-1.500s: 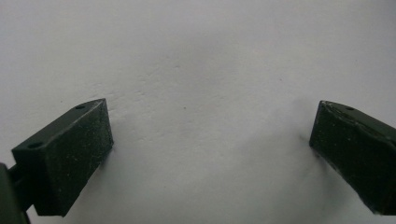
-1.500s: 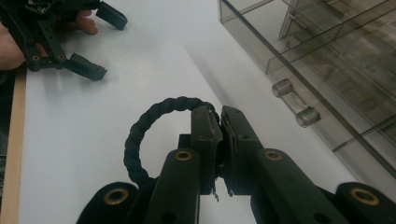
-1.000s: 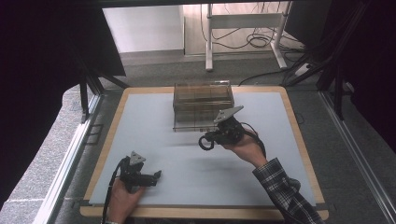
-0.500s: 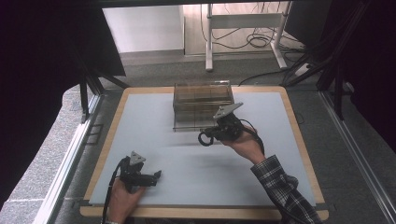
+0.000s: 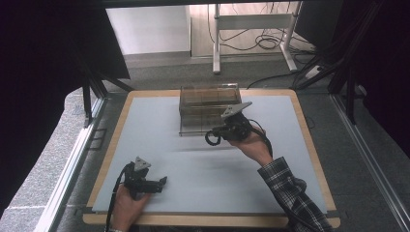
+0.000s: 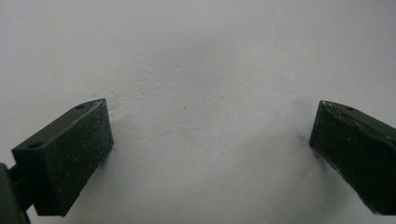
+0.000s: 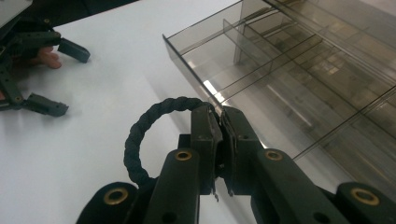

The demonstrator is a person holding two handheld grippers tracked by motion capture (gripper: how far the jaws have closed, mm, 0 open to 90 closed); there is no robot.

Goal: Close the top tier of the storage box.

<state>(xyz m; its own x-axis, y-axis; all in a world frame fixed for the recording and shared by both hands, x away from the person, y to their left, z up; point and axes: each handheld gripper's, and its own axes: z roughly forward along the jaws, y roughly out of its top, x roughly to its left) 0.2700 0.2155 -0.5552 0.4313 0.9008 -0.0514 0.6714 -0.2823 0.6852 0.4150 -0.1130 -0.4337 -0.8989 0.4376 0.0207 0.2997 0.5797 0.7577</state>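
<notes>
Two grippers in play. Right gripper [image 7: 219, 122] was clamped on a black twisted ring [image 7: 140, 135], frame centre, just beside the clear divided organizer [image 5: 209, 108]. Left gripper [image 5: 157, 183], lower left, sat w/ jaws apart, empty. We judged: lift ring over near wall, pick one compartment, lower, then release.

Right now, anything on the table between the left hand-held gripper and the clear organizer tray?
Nothing: in the high view only bare white mat separates the open left hand-held gripper from the organizer tray.
</notes>
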